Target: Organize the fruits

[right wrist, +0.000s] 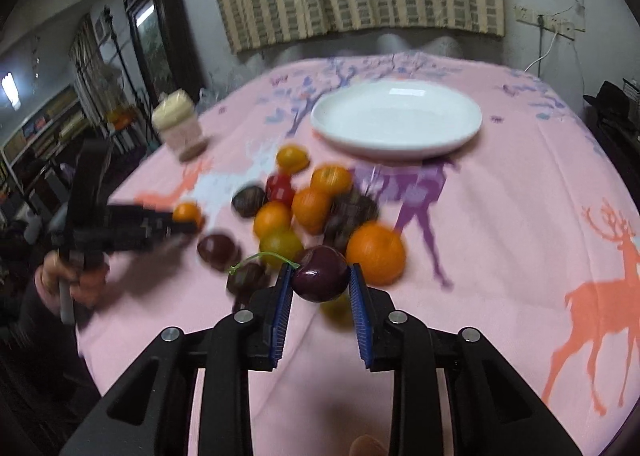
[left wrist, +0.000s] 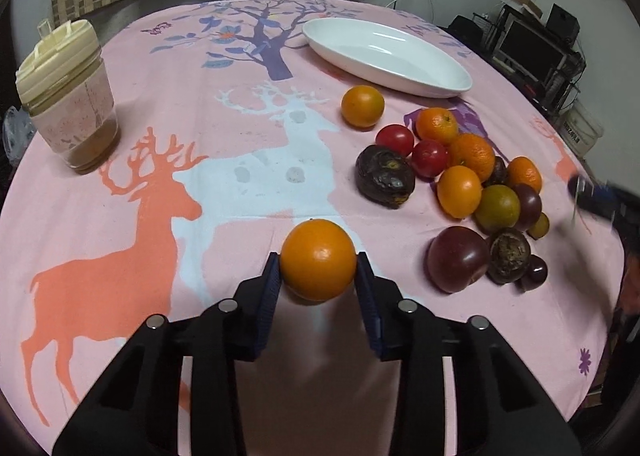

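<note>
Between the blue pads of the left gripper sits an orange, clamped above the tablecloth; the right gripper clamps a dark cherry near the fruit pile, short of the white plate

Black grippers, blue ribbed jaws

Pink deer tablecloth carries white plate, lidded cup, fruit pile
</note>
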